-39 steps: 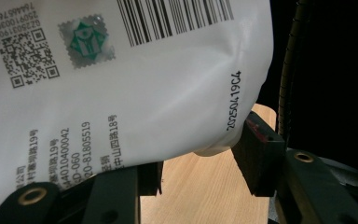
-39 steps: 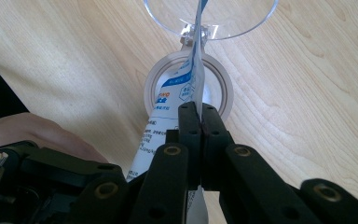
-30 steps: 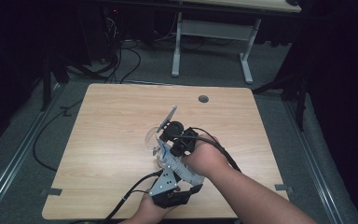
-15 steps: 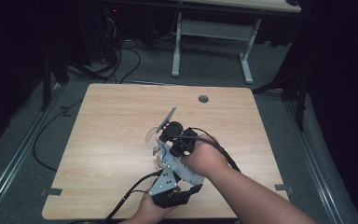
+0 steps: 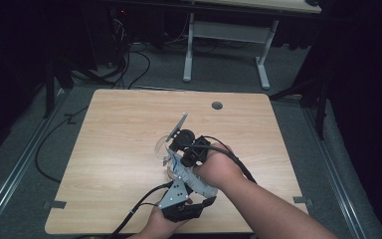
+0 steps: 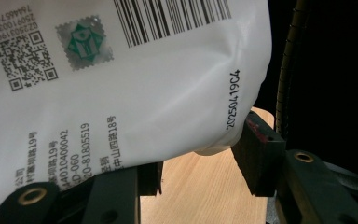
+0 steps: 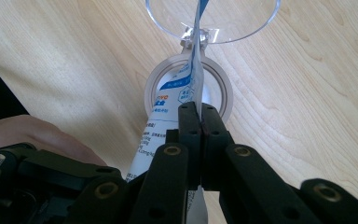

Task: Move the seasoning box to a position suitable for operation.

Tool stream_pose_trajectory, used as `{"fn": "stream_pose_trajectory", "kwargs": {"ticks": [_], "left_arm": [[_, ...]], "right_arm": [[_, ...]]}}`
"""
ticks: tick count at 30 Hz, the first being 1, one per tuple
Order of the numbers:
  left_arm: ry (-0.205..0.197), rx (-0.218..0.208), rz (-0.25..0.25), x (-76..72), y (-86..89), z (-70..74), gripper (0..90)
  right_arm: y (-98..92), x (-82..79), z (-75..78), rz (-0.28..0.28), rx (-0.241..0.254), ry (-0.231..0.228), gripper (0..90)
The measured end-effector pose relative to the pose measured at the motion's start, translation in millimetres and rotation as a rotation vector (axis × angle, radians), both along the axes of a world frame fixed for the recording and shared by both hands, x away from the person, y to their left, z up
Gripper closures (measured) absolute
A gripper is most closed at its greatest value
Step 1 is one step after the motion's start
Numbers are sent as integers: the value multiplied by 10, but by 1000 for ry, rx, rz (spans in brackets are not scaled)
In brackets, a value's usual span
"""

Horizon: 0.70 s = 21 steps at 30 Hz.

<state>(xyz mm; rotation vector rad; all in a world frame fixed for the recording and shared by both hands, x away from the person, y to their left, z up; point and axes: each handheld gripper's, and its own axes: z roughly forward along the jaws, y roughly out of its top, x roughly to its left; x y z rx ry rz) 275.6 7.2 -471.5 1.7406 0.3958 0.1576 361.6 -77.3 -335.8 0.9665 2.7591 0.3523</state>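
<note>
From the high view, nothing has shifted since the earlier frames: both my hands sit where they were, near the front middle of the wooden table [image 5: 114,149]. I count two grippers, one pouch, one clear glass. The left gripper [image 5: 171,167] comes up from the table's front edge, the right gripper [image 5: 181,144] crosses in from the right, and they meet over the clear glass [image 5: 161,148]. What the glass contains I cannot tell from here.

In the left gripper view, one white pouch [image 6: 121,79] with a barcode, two QR codes and a printed date hangs close before the lens. My two black jaws stand partly apart with the bulging lower part of the pouch between them; the right-hand pad touches its edge, and I read this as a hold on the pouch.

In the right gripper view, my jaws are pinched tight on the thin sealed edge of the pouch [image 7: 186,88]. Its far end runs toward the round rim of the glass [image 7: 242,28], which stands on a stem above its one circular foot [image 7: 226,100] on the table.
</note>
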Motion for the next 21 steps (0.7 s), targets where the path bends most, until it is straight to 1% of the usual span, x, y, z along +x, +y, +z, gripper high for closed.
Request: {"fn": "stream_pose_trajectory", "kwargs": {"ticks": [12,21], "left_arm": [[0,-3,2,1,6,6,560],[2,-5,5,-7,3,3,559]], "right_arm": [[12,-2,5,-3,0,-4,898],[17,5,3,7,-2,-5,898]]}}
